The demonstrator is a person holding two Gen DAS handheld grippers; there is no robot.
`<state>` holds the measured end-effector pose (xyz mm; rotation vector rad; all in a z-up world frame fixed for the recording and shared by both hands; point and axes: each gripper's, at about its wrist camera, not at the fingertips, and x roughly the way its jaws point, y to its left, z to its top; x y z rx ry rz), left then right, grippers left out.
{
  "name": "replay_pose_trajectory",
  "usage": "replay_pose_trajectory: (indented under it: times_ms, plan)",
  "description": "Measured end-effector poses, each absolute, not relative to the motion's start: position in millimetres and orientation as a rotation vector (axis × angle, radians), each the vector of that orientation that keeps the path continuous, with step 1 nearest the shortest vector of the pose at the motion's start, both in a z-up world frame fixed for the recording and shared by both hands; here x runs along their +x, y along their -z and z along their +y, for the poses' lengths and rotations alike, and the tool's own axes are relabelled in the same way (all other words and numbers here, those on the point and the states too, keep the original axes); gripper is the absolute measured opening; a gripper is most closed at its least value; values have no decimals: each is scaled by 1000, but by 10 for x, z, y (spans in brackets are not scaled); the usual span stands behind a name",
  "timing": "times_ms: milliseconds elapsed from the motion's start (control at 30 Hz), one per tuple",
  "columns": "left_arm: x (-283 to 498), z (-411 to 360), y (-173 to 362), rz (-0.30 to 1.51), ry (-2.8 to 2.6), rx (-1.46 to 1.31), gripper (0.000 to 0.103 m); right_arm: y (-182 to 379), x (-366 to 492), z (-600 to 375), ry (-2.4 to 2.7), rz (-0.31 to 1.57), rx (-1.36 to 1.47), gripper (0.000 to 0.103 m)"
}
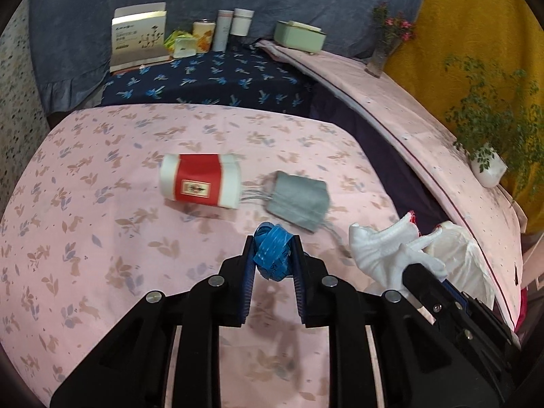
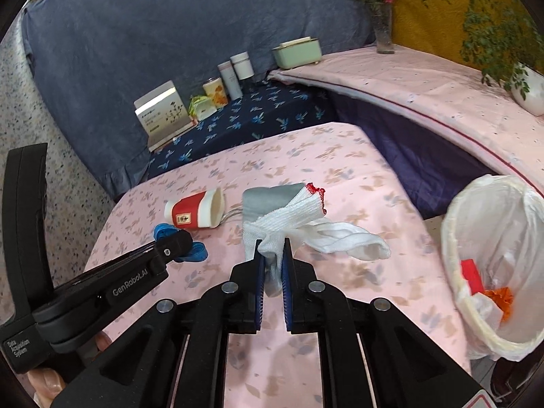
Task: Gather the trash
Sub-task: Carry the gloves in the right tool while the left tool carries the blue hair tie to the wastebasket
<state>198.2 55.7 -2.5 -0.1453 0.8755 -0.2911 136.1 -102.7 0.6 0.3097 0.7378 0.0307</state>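
Relative to the lined trash bin (image 2: 489, 272), which already held red and orange scraps, both pickups sat off to its left, above the pink tablecloth (image 1: 102, 238). The left gripper (image 1: 273, 255) was clamped on a crumpled blue tape (image 1: 272, 251); the right gripper (image 2: 273, 265) was clenched on a white glove (image 2: 299, 224). Neither was in the bin yet. A red-and-white paper cup (image 2: 195, 211) and a grey mask (image 1: 299, 200) lay farther left, uncollected. The left gripper's body read "GenRobot.AI" and "Data Acquisition System".
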Motion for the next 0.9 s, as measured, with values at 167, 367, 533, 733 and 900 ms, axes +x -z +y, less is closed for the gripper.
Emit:
replay_pose_trajectory:
  times_ms: [167,367,533,733,900]
  plan:
    - [1852,265,-77,864,332,-114,20,-100,1191,-1320,4,705,343,9]
    - [1698,-106,-140,854,380,-62,20,-162,1017,-1677,51,670,384,9]
    - [1597,-417,-149,853,419,-22,20,-149,877,-1957,91,654,421,9]
    - [1494,-780,-129,860,462,21,20,-116,707,-2294,140,640,453,9]
    - [1407,-1045,-122,861,501,56,20,-86,560,-2600,186,625,485,9]
